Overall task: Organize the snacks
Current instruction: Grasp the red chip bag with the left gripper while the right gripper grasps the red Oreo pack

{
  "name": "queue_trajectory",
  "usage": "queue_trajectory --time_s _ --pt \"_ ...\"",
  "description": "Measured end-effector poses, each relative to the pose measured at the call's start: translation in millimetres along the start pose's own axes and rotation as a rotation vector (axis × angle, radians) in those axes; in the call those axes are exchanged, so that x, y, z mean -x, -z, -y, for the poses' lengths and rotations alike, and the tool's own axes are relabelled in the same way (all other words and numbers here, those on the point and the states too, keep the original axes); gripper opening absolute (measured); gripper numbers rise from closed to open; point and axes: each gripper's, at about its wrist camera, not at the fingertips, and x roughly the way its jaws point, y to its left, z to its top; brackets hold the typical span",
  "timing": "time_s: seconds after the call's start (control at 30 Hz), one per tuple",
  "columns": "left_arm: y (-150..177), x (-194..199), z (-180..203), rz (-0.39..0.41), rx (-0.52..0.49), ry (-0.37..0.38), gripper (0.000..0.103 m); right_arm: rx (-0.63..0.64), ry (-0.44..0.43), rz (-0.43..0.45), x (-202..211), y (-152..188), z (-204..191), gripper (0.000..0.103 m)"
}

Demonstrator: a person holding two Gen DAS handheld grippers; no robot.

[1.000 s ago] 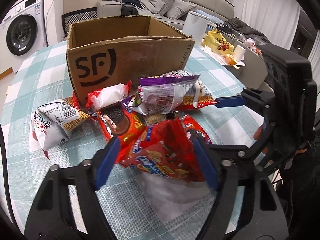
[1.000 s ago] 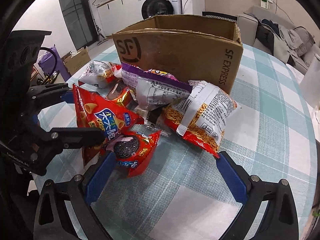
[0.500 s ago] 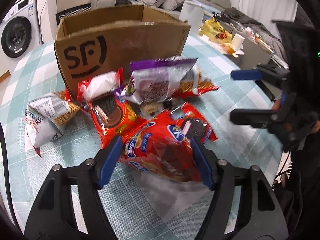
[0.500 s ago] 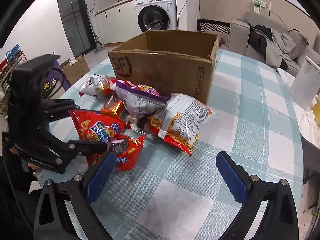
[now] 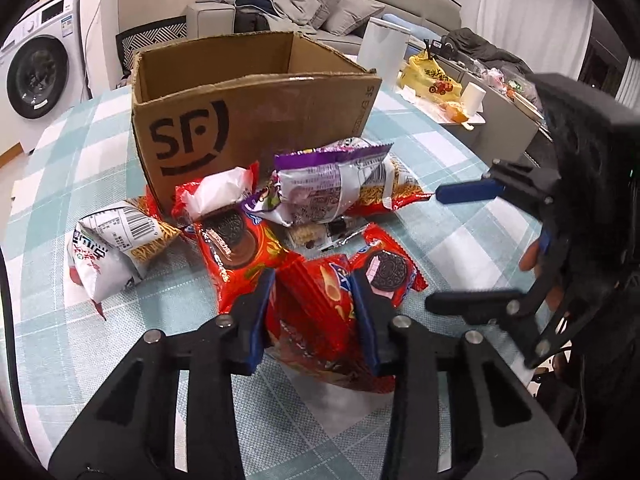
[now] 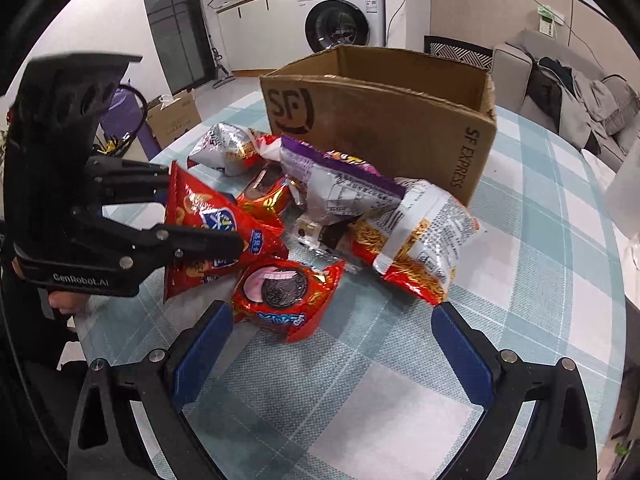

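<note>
Between the left gripper (image 5: 312, 316) pads sits the red snack bag (image 5: 316, 320), clamped.

Open SF cardboard box (image 5: 256, 120) upright on checked surface (image 6: 400, 400). Snack pile in front: purple-white bag (image 5: 328, 184) on top, noodle packs (image 6: 424, 236), Oreo-pic red packs (image 6: 284, 296). Red chip bag (image 5: 316, 320) upright, pinched btwn left tongs (image 5: 314, 312).

red snack bag (image 5: 320, 320), teal-checked tablecloth (image 6: 540, 280)

Black left gripper (image 5: 312, 312), blue pads, silver screws, "GenRobot.AI" marking
</note>
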Motion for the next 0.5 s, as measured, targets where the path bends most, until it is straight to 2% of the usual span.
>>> queue_trajectory --time_s 0.2,0.33,0.5 --pt "0.8 8.1 -8.6 -0.005 0.001 -0.01 0.032 0.02 -0.027 -0.028 -14.3 1.5 -12.1 0.1" --pt "3.7 3.4 -5.2 -0.029 -0.016 -0.024 0.032 0.028 -0.043 -0.043 -23.7 0.4 -19.9 0.092" --pt "8.9 -1.2 0.9 -0.079 -0.077 -0.05 0.036 0.033 -0.03 -0.064 -36.0 0.1 -28.3 0.089"
